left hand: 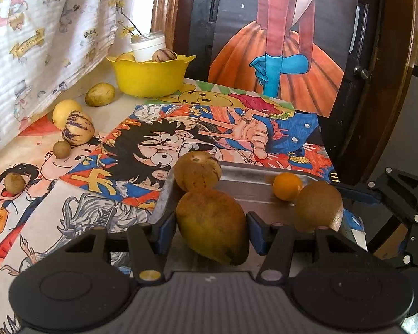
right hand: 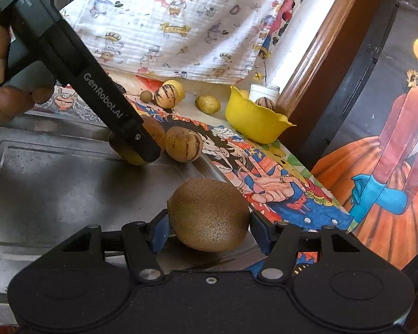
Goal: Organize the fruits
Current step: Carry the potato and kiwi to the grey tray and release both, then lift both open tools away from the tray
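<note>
At the bottom centre of each wrist view a fruit sits clamped between blue pads — the left gripper (left hand: 211,229) grasping a mango (left hand: 212,226), the right gripper (right hand: 210,225) a kiwi (right hand: 209,215) — both over the steel tray (right hand: 55,183). Placing looks in hand; next, lower and release, clear of the striped melon (left hand: 197,170) and orange (left hand: 287,186) further up-frame

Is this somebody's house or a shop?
Probably a home. A cartoon-print cloth hangs behind the table, hand-coloured cartoon drawings cover the top, and loose fruit lies around a yellow bowl and a metal tray.
</note>
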Demonstrator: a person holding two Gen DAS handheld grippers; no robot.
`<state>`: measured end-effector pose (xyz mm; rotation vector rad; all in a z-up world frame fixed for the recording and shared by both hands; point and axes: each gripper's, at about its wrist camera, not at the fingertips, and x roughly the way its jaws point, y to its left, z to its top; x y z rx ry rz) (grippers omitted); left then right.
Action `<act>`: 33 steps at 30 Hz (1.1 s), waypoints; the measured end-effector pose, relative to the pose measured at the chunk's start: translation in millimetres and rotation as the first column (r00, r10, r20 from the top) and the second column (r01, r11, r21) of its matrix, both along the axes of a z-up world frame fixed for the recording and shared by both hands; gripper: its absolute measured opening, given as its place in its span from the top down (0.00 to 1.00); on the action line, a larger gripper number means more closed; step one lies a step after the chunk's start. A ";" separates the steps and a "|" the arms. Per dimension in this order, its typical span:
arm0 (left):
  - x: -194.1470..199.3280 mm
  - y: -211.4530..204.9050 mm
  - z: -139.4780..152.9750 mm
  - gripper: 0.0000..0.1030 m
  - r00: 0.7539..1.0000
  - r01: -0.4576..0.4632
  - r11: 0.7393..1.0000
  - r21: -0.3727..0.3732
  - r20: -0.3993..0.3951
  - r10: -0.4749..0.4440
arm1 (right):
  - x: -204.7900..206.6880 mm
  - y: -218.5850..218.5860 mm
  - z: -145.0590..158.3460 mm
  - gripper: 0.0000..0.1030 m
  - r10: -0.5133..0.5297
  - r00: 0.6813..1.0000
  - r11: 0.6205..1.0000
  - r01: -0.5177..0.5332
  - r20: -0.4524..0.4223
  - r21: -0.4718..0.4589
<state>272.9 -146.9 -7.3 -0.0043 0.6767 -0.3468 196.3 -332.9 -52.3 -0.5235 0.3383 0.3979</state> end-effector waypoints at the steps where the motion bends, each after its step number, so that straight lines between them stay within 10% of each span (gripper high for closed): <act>1: 0.4 0.1 0.0 0.43 1.000 0.001 1.000 0.000 -0.001 -0.001 | 0.2 -0.2 0.1 0.38 -0.001 1.000 1.000 0.001 -0.003 0.003; 12: -1.9 5.6 8.9 0.38 1.000 -0.022 1.000 -0.020 0.007 0.022 | 0.9 -2.5 8.2 0.37 -0.030 0.997 0.998 0.034 -0.076 0.053; 33: -87.4 59.7 66.5 0.00 0.984 -0.123 0.985 -0.121 0.112 0.137 | -84.5 11.1 80.1 0.01 -0.059 0.995 0.951 0.080 -0.081 0.299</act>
